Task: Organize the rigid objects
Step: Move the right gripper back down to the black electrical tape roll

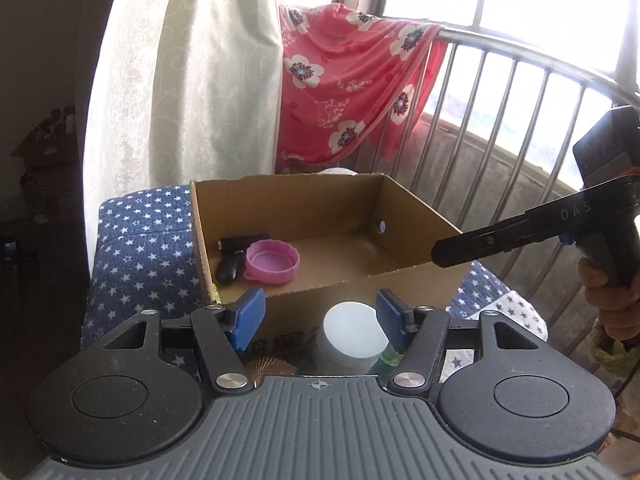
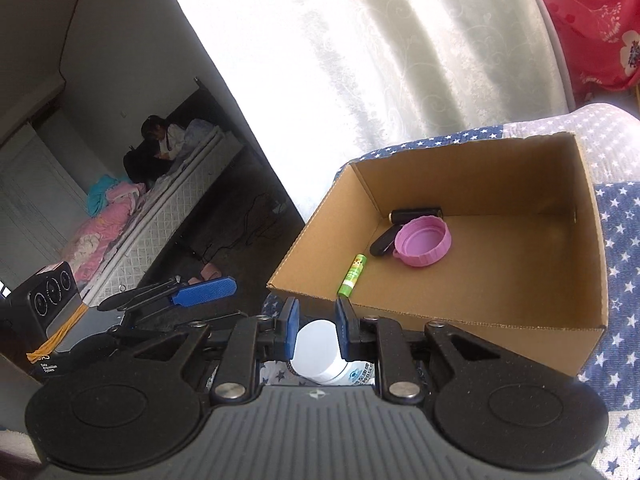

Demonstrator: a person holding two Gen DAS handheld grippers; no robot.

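Blue-padded left gripper [image 1: 320, 320] is seen at lower centre with jaws wide, nothing gripped, above a white-lidded round plastic jar [image 1: 352, 336]. Right gripper [image 2: 318, 330] jaws are narrowly parted. Behind, an open brown cardboard box [image 2: 520, 332] holds a pink ribbed plastic cap [image 2: 422, 246].
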